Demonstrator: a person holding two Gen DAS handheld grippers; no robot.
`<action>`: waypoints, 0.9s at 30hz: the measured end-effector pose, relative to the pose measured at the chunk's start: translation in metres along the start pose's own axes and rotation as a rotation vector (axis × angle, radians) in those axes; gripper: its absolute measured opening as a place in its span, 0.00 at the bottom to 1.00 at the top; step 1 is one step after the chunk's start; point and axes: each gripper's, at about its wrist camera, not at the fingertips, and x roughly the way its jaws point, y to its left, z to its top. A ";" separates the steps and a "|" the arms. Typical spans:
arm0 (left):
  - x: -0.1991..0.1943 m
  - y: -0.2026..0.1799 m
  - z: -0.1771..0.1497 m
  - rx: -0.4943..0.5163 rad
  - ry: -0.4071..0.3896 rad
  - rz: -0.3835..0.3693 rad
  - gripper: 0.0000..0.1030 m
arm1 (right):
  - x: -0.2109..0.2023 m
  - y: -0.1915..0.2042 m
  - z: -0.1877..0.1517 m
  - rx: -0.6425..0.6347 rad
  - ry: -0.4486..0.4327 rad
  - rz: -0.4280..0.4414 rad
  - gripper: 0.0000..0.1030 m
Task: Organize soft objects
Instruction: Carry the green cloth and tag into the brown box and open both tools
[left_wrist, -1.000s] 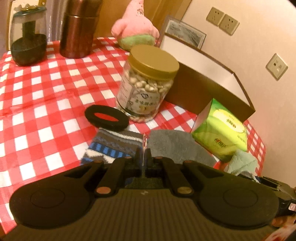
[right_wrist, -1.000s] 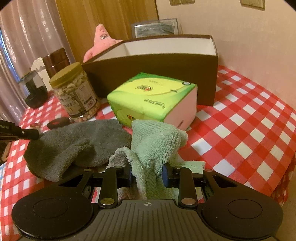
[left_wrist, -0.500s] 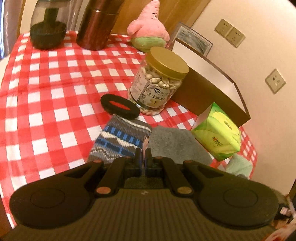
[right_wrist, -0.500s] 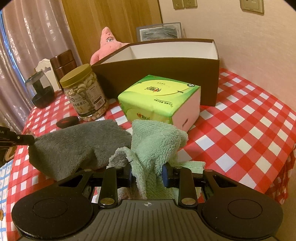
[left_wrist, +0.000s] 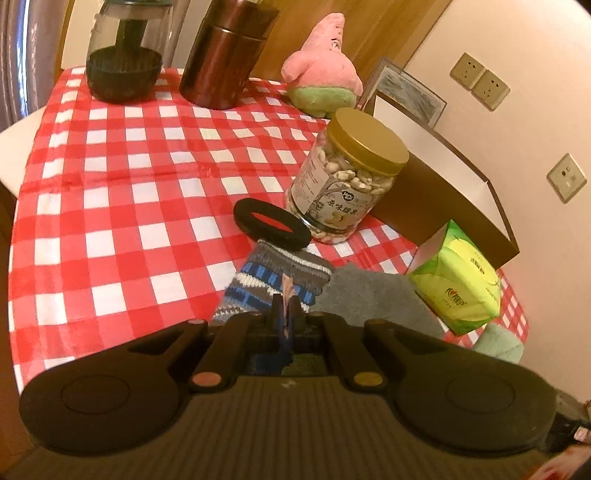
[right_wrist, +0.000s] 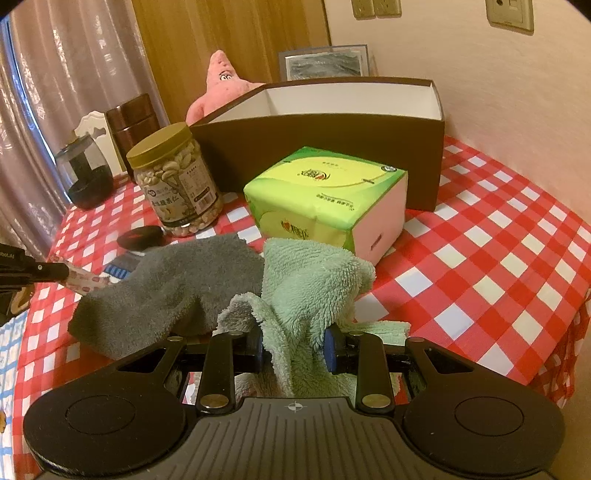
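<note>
My right gripper is shut on a bunched green towel, held up just above the red checked tablecloth. A grey towel lies to its left. My left gripper is shut on a thin pink patterned strip; the right wrist view shows the strip reaching toward the grey towel's edge. Beyond the left gripper lie a striped knitted cloth and the grey towel. A pink starfish plush sits at the back, beside an open brown box.
A green tissue pack stands before the box. A gold-lidded nut jar and a black oval ring are mid-table. A brown canister and a glass pot stand at the far edge. A wall runs along the right.
My left gripper has drawn back and rolled a little, so its view takes in more of the table; the strip stays pinched. The right gripper keeps its hold on the green towel.
</note>
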 end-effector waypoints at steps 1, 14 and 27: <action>-0.001 -0.001 0.000 0.006 -0.001 0.002 0.01 | 0.000 0.000 0.001 -0.001 -0.003 0.001 0.29; -0.022 -0.032 0.006 0.128 -0.020 0.005 0.01 | -0.009 0.007 0.008 -0.013 -0.025 0.038 0.29; -0.049 -0.087 0.020 0.269 -0.081 -0.102 0.01 | -0.037 0.008 0.031 0.008 -0.062 0.101 0.29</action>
